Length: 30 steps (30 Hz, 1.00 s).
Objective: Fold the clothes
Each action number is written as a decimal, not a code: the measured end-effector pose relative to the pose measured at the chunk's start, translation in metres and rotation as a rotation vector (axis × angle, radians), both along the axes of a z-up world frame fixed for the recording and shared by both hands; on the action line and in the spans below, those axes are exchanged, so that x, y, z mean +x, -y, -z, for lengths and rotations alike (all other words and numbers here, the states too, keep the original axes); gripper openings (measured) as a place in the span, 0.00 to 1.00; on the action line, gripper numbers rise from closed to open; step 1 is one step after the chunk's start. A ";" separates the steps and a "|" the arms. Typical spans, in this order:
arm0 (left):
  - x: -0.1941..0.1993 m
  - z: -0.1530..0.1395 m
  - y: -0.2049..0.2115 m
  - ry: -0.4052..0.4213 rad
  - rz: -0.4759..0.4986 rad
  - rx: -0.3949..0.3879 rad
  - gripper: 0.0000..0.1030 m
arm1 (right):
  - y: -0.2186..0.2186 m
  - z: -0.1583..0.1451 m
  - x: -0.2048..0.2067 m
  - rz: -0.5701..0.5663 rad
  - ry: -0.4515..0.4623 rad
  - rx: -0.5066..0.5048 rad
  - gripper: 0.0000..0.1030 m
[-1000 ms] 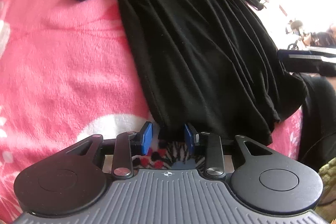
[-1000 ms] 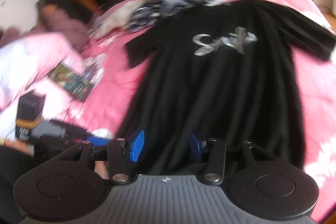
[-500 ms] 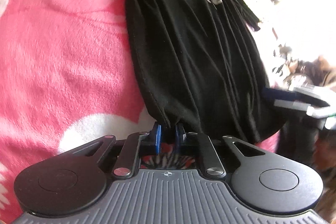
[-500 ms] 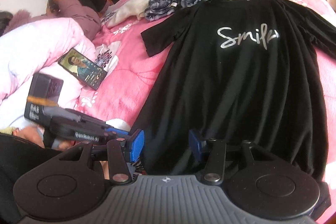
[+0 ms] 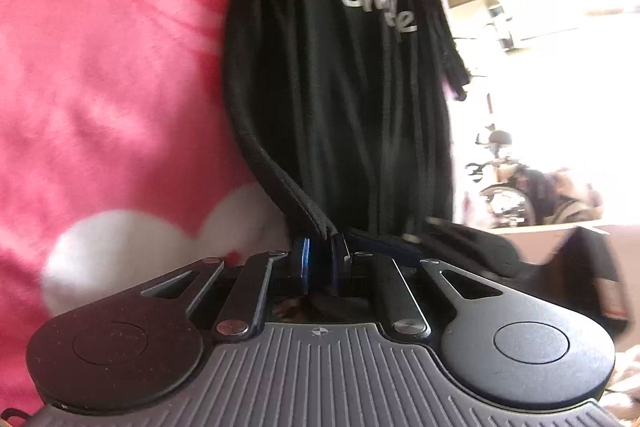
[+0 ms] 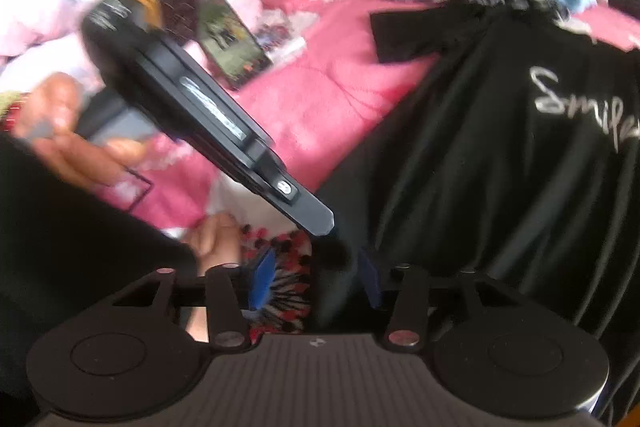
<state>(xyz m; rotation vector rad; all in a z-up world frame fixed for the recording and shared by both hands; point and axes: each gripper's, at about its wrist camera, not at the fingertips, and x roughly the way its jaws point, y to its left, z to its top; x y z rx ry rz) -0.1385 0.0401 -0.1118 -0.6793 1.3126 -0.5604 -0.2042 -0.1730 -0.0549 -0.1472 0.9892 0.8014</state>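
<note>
Since a second ago the left gripper [image 5: 320, 259] has closed its blue pads on the hem corner of the black printed T-shirt [image 5: 340, 99] lying on the pink fleece blanket [image 5: 112, 67] and lifted it, while the right gripper [image 6: 316, 281], jaws apart and empty, nears that corner, so the fold is starting

One black shirt [image 6: 472, 163], two tools, one phone [image 6: 232, 39], one pink blanket [image 5: 100, 87].

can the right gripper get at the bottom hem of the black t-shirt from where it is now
Probably yes. The right gripper stands open at the bottom hem of the black Smile-print t-shirt, fabric already between its fingers. The left gripper, clamped on that hem, crowds in from the left.
</note>
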 end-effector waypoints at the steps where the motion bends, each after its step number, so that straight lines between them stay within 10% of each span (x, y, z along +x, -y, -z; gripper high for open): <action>1: 0.004 0.001 0.003 0.000 0.004 -0.004 0.08 | 0.004 0.005 0.004 0.029 -0.005 -0.011 0.39; 13: 0.042 0.028 0.022 -0.071 -0.006 -0.091 0.09 | 0.051 0.007 0.017 0.370 -0.011 -0.017 0.28; 26: 0.033 0.031 0.003 -0.099 -0.089 -0.205 0.15 | -0.001 -0.006 -0.025 0.098 0.195 -0.096 0.34; 30: 0.030 0.023 -0.012 -0.060 -0.122 -0.235 0.22 | -0.003 0.013 -0.012 0.155 0.145 -0.158 0.12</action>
